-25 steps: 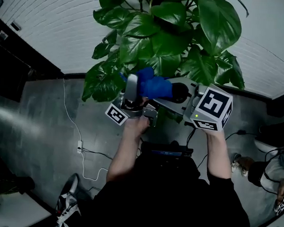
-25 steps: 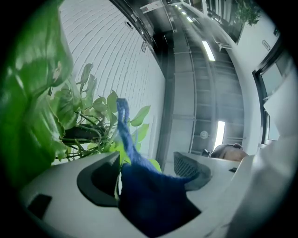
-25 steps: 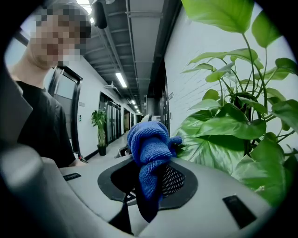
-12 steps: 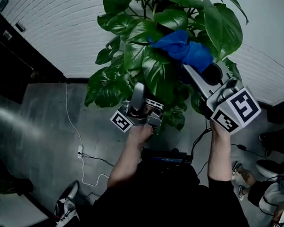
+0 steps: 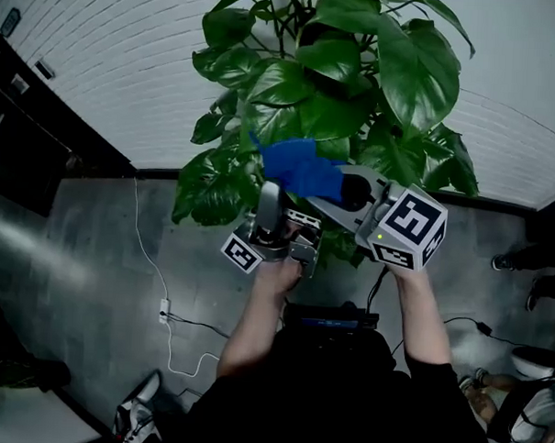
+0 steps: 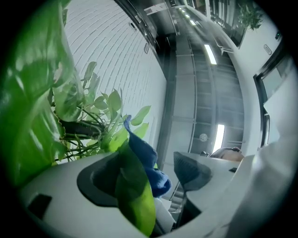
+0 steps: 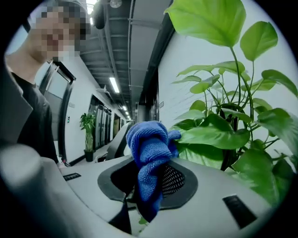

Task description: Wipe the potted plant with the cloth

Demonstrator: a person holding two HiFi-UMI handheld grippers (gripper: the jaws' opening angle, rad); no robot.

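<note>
The potted plant [image 5: 357,73] with broad green leaves fills the top of the head view. My right gripper [image 5: 339,187] is shut on a bunched blue cloth [image 5: 298,166], which lies against the lower leaves. In the right gripper view the cloth [image 7: 146,139] bulges from between the jaws of that gripper [image 7: 149,181], beside the leaves [image 7: 219,135]. My left gripper [image 5: 270,193] points up just below the cloth. In the left gripper view a leaf [image 6: 135,195] lies against one pad of this gripper [image 6: 146,174]; the other pad stands apart, with the cloth [image 6: 144,153] beyond.
A white brick wall [image 5: 101,61] runs behind the plant. On the grey floor lie a white cable [image 5: 152,256], a power strip [image 5: 164,307] and a shoe [image 5: 136,412]. Dark furniture [image 5: 24,141] stands at the left. Another person's foot [image 5: 510,263] shows at the right.
Half a second ago the right gripper held the cloth high on the upper right leaves; it has come back down and left to the lower leaves. The left gripper kept its place.
</note>
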